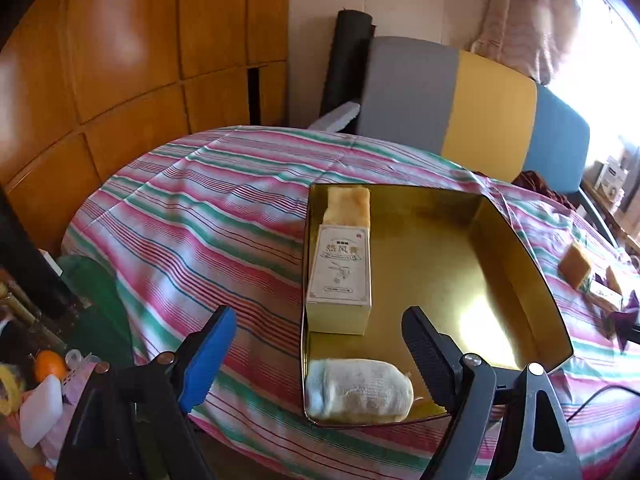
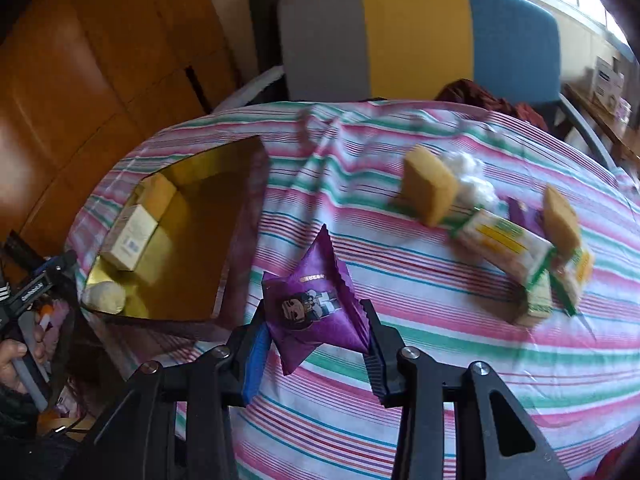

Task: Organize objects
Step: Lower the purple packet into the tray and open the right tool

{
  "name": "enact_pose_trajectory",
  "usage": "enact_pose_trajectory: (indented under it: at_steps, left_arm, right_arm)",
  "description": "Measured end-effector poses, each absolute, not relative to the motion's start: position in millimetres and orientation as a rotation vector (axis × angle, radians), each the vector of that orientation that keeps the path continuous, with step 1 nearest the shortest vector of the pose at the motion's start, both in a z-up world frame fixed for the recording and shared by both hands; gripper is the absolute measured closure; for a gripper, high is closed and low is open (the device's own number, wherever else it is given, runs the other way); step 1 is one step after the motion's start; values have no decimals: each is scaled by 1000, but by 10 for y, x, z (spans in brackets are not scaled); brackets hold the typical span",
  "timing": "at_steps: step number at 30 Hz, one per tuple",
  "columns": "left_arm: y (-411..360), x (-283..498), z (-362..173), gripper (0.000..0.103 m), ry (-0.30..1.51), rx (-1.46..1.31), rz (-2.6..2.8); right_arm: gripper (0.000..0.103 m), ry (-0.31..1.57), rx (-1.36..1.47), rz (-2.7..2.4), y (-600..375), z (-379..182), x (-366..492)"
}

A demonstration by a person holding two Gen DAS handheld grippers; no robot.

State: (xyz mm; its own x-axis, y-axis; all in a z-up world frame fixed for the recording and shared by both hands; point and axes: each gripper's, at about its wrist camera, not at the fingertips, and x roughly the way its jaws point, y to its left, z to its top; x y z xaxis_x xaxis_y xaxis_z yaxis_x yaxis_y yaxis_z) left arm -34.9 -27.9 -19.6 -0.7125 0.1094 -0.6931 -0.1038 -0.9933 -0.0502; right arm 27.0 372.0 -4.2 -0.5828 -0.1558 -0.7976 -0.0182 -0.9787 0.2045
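- A purple packet (image 2: 316, 308) is clamped between the right gripper's (image 2: 316, 344) jaws above the striped bench (image 2: 400, 380).
- The left gripper's (image 1: 320, 344) jaws are spread apart, nothing held, over the gold tin's (image 1: 516, 240) near edge.
- A box (image 1: 339, 276) and cloth bundle (image 1: 360, 394) are seen inside.

Bright window glare, fisheye-warped, blurred edges

Black left gripper (image 1: 320, 356), blue and ribbed black pads, silver screws, matching right gripper (image 2: 316, 344)
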Motion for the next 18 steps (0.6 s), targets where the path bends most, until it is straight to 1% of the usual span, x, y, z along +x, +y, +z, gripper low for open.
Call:
enact_pose_trajectory:
  at_steps: [7,13,18]
  left_arm:
    - [-297,-301,-160,16,-6,-1124,2827]
    - [-348,-299,-180,15,-11,-1132,2841]
    - [-458,-316,-222,15,-48,-1151,2856]
  right_arm:
    - [61,-164,1323,-2528,2763,-16,-183]
    - [61,-54,1401,-2365,2104,-340,-488]
    - [61,8,1466,-2274,1768,-575,-605]
